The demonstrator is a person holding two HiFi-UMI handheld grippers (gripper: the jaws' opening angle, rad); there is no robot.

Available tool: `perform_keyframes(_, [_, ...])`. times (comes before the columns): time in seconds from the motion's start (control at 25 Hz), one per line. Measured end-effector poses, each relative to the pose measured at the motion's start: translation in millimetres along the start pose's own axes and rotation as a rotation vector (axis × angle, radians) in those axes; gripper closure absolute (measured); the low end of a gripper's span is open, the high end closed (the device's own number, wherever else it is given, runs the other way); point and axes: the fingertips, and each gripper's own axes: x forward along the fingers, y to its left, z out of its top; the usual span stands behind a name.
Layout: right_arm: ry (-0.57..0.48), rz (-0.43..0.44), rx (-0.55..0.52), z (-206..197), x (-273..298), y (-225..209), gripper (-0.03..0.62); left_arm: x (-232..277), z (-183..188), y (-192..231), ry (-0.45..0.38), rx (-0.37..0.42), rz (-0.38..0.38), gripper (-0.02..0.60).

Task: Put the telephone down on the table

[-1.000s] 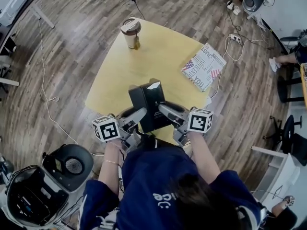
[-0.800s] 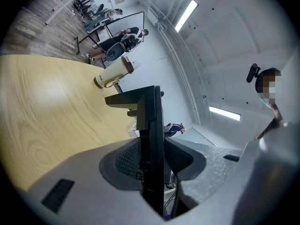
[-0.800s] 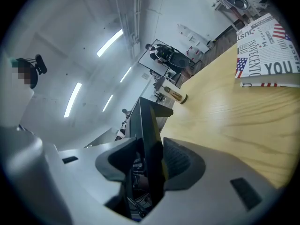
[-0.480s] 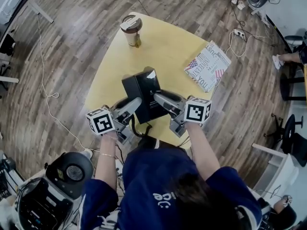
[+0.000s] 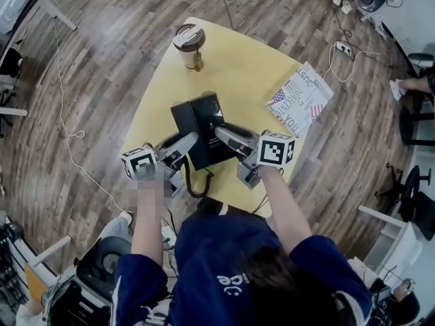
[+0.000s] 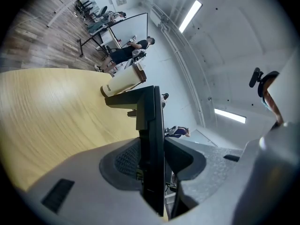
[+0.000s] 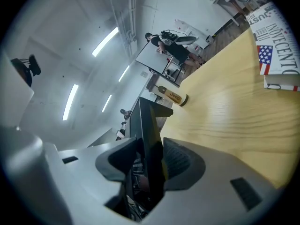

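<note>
Telephone (image 5: 202,129) gripped from both sides
The left gripper (image 5: 186,141) and right gripper (image 5: 221,132) each clamp its edge over the table (image 5: 234,70); tumbler (image 5: 187,46) beyond, book (image 5: 302,104) right.

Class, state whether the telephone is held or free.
Held: the left gripper and right gripper each clamp an edge of the telephone.

glossy black plastic telephone (image 5: 201,126), smooth matt pale-wood table (image 5: 238,66) (fine grain), streaked wooden plank floor (image 5: 102,53)
</note>
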Motion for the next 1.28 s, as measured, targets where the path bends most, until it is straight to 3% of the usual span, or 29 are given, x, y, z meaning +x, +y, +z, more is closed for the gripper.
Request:
perform_keyframes(0.64, [0.029, -0.06, 0.031, 8, 30, -48, 0.408, 21, 13, 53, 0.005, -0.065, 0.032, 0.423])
perform_keyframes(1.28, [0.039, -0.11, 0.043, 5, 42, -76, 0.41, 34, 15, 80, 0.012, -0.102, 0.074, 0.422])
